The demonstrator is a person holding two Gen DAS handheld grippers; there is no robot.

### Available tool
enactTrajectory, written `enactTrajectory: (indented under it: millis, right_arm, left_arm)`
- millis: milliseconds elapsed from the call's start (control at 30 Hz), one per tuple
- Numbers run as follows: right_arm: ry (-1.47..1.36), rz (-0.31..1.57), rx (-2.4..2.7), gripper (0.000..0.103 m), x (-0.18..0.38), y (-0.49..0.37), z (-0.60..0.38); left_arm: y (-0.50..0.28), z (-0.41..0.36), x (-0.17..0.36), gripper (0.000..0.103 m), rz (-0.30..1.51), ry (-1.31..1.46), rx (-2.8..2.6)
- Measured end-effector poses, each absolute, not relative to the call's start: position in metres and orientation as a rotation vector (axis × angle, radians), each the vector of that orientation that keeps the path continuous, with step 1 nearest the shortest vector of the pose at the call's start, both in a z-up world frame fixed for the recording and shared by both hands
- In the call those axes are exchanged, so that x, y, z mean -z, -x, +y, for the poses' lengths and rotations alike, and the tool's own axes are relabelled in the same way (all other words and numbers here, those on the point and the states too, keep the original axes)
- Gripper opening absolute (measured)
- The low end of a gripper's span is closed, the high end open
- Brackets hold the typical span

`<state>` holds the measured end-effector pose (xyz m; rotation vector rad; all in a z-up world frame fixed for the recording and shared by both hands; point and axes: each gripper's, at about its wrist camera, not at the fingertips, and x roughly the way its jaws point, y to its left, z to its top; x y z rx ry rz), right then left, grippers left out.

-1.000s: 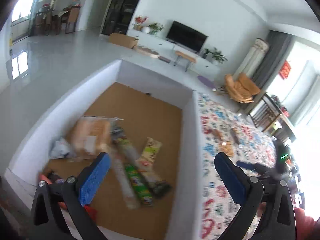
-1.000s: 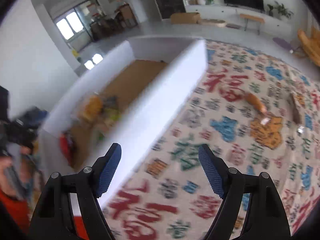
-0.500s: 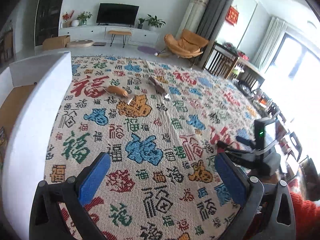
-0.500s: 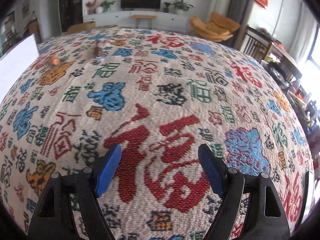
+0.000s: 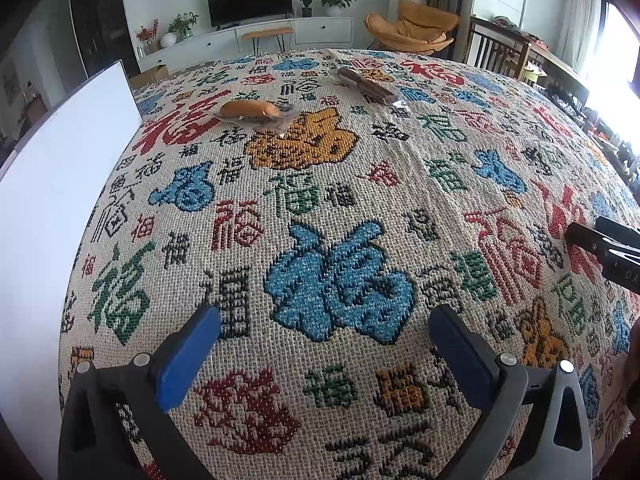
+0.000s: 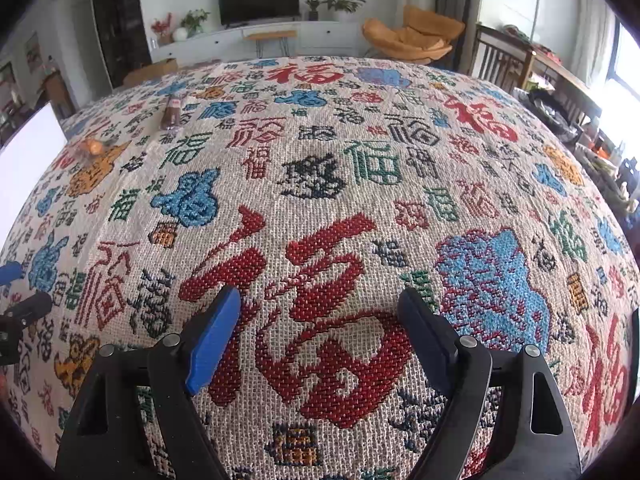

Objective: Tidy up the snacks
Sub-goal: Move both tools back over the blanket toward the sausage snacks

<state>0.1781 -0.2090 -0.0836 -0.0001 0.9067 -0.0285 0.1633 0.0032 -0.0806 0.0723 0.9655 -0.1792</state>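
We see both empty: left gripper, right gripper spread wide | bun snack at 11 o'clock, brown packet at 12, on woven cloth | we judge both light, crushable, wrappers slippery; grip mid-body.

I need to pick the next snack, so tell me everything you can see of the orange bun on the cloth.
The orange bun is a smooth, elongated golden roll sealed in a clear, crinkly wrapper with a loose end toward the right. It lies flat on the patterned woven cloth, near the white box wall, apart from the brown packet. Nothing grips it.
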Motion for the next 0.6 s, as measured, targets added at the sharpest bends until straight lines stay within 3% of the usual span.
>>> enactTrajectory:
  millis: [400,500,600]
  right_arm:
    - [-0.013,0.909,0.021,0.085,0.084,-0.179,-0.209]
    - [-0.016,0.910,0.016,0.086,0.084,-0.179,-0.209]
    - [-0.018,0.910,0.013,0.086,0.084,-0.179,-0.210]
  left_arm:
    - [-0.166,0.002,0.079,0.103,1.036,-0.078,0.165]
    - [-0.186,0.005,0.072,0.103,1.122,-0.048,0.208]
    - [-0.225,0.024,0.051,0.103,1.098,0.073,0.220]
